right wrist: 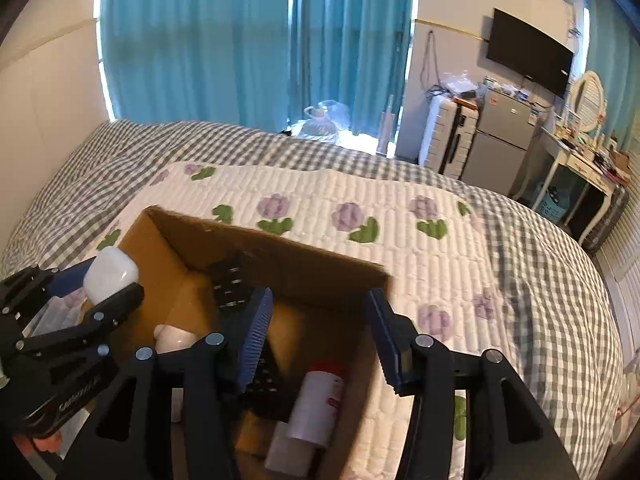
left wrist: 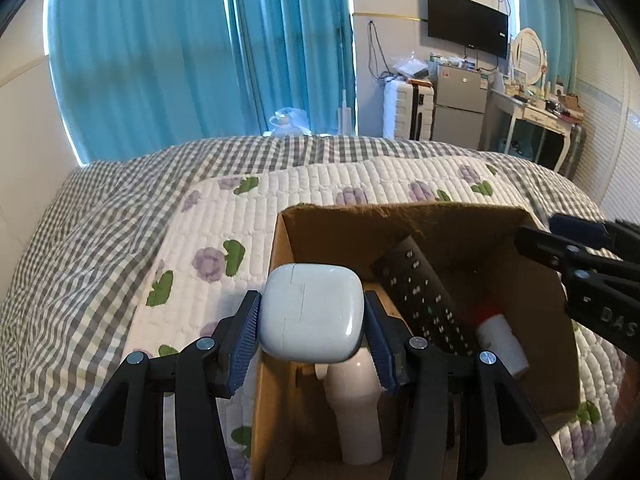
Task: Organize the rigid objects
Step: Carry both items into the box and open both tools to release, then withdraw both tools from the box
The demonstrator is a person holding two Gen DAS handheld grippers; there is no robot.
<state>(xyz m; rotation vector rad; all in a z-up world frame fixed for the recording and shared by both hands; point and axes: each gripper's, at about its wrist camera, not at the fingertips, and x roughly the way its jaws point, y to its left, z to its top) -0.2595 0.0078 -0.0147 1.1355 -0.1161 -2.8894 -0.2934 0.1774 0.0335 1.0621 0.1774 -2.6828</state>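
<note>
**White case held over the box's left wall**

My left hand-held gripper (left wrist: 312,320) is clamped on a white earbud case (left wrist: 313,312), its blue pads pressing both sides. The case hangs above the left wall of the cardboard box (left wrist: 460,220), which sits on the bed (left wrist: 120,240) atop the floral quilt. Inside the box I see a black remote (left wrist: 420,292) leaning on the far wall, a white bottle with a red cap (right wrist: 318,408) and a white cylindrical object (left wrist: 356,400). My right hand-held gripper (right wrist: 320,344) hovers over the box with jaws apart, holding nothing.
</note>
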